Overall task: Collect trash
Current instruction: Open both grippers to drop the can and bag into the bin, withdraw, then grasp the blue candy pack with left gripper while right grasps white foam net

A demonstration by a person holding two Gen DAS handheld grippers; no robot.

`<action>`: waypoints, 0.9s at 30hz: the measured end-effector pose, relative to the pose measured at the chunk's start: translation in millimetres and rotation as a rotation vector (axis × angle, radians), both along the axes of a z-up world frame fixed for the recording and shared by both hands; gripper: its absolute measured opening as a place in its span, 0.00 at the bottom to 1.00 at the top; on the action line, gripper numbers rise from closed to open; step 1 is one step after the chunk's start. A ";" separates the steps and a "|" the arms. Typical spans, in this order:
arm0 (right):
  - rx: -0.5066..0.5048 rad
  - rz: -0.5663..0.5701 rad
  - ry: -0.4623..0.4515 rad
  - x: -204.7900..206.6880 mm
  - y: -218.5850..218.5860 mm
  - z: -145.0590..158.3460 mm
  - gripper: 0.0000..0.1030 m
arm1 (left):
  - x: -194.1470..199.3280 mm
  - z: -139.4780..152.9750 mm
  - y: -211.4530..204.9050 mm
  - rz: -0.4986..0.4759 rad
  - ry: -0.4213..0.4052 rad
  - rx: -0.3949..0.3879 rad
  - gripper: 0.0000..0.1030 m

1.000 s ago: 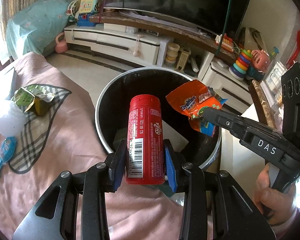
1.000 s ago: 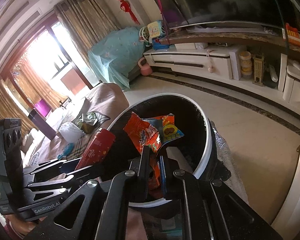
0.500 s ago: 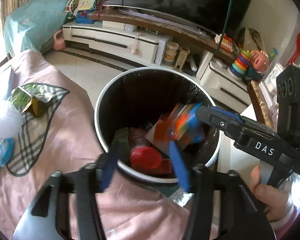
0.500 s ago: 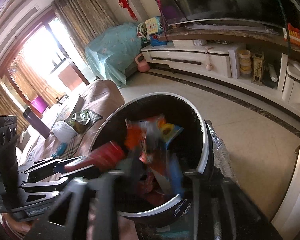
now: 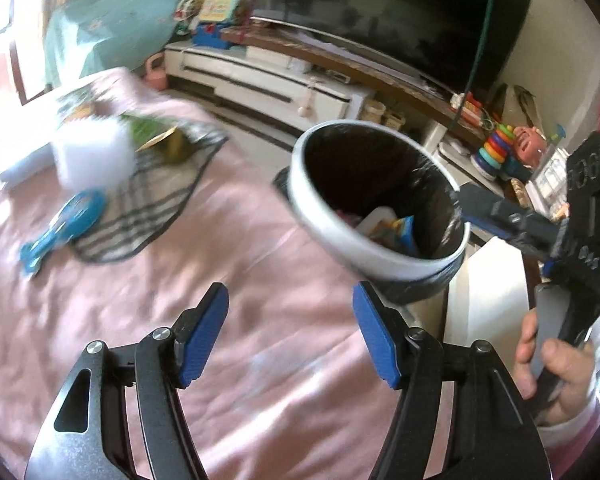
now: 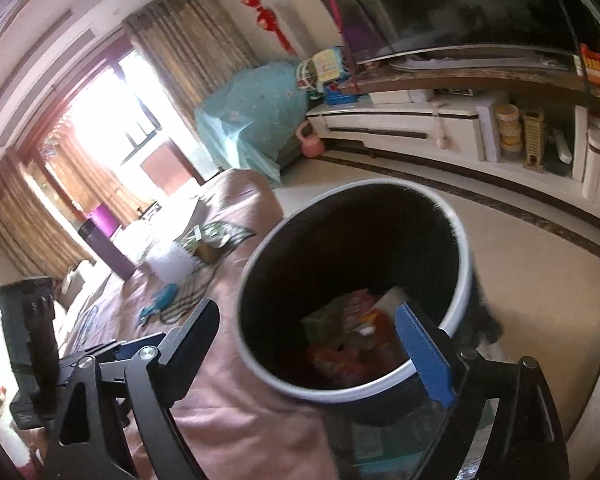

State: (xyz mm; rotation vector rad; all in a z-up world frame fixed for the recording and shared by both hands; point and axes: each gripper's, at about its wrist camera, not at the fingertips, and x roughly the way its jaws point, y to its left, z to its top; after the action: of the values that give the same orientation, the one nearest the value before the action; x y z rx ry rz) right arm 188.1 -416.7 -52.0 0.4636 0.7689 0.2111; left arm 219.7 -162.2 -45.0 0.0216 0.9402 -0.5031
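Observation:
A round bin with a white rim [image 5: 328, 224] and a black liner stands beside the pink-covered surface [image 5: 180, 288]; it also shows in the right wrist view [image 6: 260, 364]. Wrappers and a white box [image 5: 384, 224] lie inside it, and the trash shows in the right wrist view [image 6: 352, 340] too. My left gripper [image 5: 290, 336] is open and empty over the pink cover, near the bin. My right gripper [image 6: 312, 344] is open and empty above the bin's near rim. A green and gold wrapper [image 5: 160, 136] and a crumpled white tissue [image 5: 92, 152] lie on a checked cloth [image 5: 148, 216].
A blue toy [image 5: 60, 228] lies by the cloth. A white TV cabinet [image 6: 420, 128] with a large dark screen [image 5: 400, 24] runs along the far wall. Stacking toys [image 5: 500, 148] stand at the right. The tiled floor [image 6: 520, 248] lies behind the bin.
Both grippers opened and dropped the red tube and the orange wrapper into the bin. My left gripper has swung left and back over the pink cover.

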 end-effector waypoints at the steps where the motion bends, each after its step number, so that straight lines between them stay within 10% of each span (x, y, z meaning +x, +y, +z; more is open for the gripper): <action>1: 0.002 0.013 -0.009 -2.0 7.4 1.8 0.90 | -1.6 -2.0 6.2 0.012 0.004 0.001 0.64; 27: 0.018 0.225 0.045 23.4 136.7 -20.1 0.97 | 19.9 -24.8 150.0 0.199 -0.027 0.133 0.64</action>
State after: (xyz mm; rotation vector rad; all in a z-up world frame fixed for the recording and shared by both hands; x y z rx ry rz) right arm 211.5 -280.0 -72.1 0.3995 0.8644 0.4183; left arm 239.6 -12.1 -69.9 0.0545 0.9371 -0.2557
